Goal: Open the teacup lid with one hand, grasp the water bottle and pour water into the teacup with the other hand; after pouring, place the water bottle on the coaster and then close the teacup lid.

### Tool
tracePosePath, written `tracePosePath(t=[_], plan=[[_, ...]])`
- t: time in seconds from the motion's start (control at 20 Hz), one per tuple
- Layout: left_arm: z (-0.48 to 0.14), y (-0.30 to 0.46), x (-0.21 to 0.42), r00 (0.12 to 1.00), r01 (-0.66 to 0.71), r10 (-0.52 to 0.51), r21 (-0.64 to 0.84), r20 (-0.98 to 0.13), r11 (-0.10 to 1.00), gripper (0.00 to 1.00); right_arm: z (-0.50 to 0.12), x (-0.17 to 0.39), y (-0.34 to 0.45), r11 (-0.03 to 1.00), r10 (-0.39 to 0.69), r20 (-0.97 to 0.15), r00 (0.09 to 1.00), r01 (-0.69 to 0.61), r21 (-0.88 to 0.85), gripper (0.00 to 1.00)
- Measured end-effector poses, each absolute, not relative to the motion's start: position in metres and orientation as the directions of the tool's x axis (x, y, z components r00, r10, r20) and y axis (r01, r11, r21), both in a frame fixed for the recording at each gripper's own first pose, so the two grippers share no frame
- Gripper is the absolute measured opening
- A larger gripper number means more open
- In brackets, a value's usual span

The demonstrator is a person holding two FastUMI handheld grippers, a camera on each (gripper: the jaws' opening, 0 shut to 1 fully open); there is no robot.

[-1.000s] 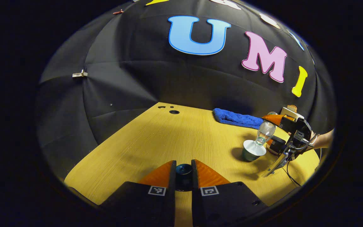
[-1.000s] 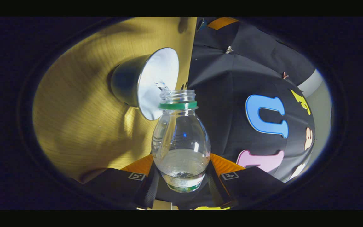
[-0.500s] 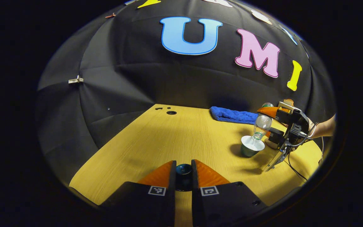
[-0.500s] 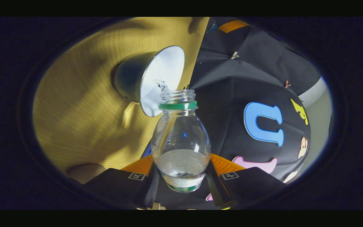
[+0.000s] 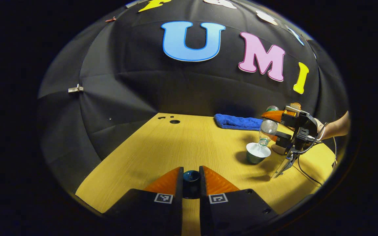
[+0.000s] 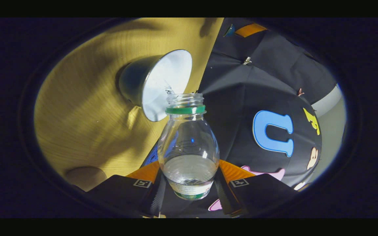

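My left gripper point(image 5: 191, 178) is shut on the dark teal teacup lid point(image 5: 191, 177) and holds it above the near part of the table. The open teacup point(image 5: 257, 154), dark outside and white inside, stands at the right. My right gripper point(image 6: 189, 173) is shut on the clear water bottle point(image 6: 189, 141), which has a green neck ring and no cap. The bottle point(image 5: 265, 131) is tipped with its mouth over the teacup point(image 6: 157, 82), and a thin trickle of water leaves the mouth. Some water still sits in the bottle. A tan round coaster point(image 6: 85, 177) lies beside the cup.
A folded blue towel point(image 5: 238, 122) lies at the back of the wooden table point(image 5: 182, 144), behind the cup. Small holes point(image 5: 175, 121) mark the table's far left corner. A person's forearm point(image 5: 338, 129) and a cable point(image 5: 307, 175) trail behind the right gripper.
The left gripper has drawn back with the lid, so the cup and bottle look smaller. The bottle keeps pouring over the cup, and the coaster has come into the right gripper view.
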State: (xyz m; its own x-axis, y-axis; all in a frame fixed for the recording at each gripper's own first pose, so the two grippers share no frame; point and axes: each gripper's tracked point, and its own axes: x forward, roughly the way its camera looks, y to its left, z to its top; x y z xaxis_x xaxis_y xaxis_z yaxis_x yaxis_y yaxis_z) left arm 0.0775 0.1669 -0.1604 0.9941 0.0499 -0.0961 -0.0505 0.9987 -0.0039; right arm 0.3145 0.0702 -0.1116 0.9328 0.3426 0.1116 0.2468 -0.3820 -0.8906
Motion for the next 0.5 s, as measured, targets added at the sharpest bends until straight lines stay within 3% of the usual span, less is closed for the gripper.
tracePosePath(t=[0.05,0.25,0.5], plan=[[-0.1604,0.1654,0.0776,0.995,-0.044,0.044,-0.001,-0.093,0.999,0.22,-0.1117,0.3151,0.0687,-0.389,0.342,0.108,0.933,0.245,-0.888,0.71],[-0.1614,0.1613,0.0792,0.995,-0.033,0.031,-0.019,-0.093,0.999,0.29,-0.1091,0.3157,0.0715,-0.4,0.346,0.106,0.932,0.249,-0.882,0.71],[-0.1632,0.1623,0.0781,0.995,-0.027,0.025,-0.028,-0.092,0.999,0.25,-0.1114,0.3128,0.0754,-0.413,0.369,0.095,0.925,0.254,-0.875,0.71]])
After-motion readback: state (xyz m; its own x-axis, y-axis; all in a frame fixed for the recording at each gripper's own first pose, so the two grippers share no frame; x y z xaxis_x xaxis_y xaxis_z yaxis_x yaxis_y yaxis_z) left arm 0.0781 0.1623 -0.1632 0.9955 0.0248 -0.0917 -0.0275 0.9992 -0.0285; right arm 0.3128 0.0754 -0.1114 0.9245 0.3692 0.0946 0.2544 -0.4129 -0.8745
